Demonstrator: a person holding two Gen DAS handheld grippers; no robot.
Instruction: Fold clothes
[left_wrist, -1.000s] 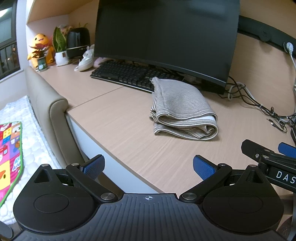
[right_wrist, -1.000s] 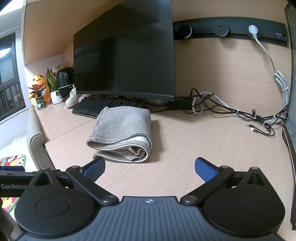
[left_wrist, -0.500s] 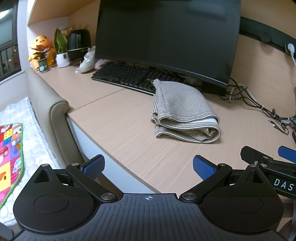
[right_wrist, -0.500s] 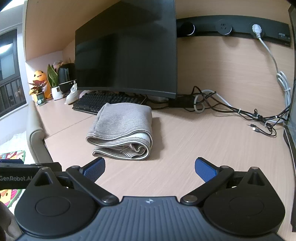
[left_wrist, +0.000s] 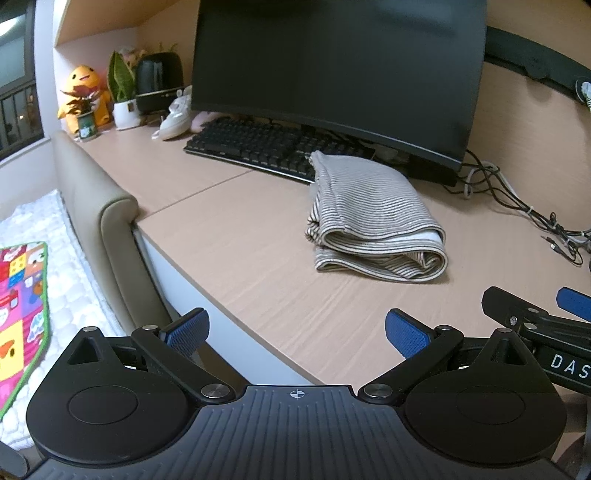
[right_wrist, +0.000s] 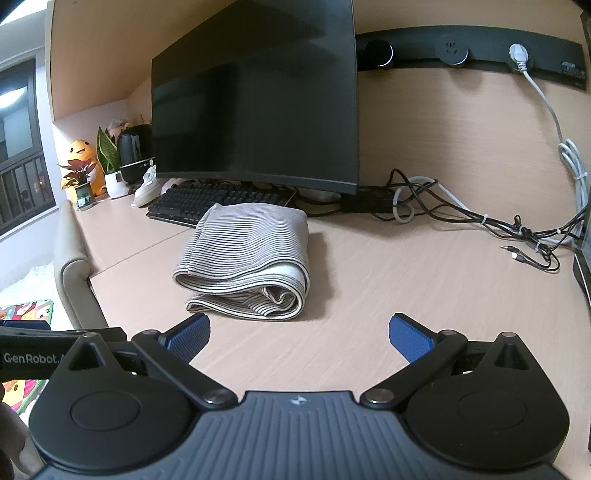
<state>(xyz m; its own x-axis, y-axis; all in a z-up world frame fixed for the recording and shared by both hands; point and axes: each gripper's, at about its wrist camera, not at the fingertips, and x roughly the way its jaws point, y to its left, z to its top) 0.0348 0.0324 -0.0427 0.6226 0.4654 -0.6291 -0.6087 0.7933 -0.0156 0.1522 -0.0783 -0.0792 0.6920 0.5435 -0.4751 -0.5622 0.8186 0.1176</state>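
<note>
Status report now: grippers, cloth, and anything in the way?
Left gripper open, right gripper open, both empty. Cloth folded on desk. Keyboard just behind cloth.

The monitor runs past the top edge in the left wrist view, and its stand is mostly hidden behind the folded striped garment. The right gripper is cut off by the right edge there. The keyboard's near edge disappears behind the garment in the right wrist view.
</note>
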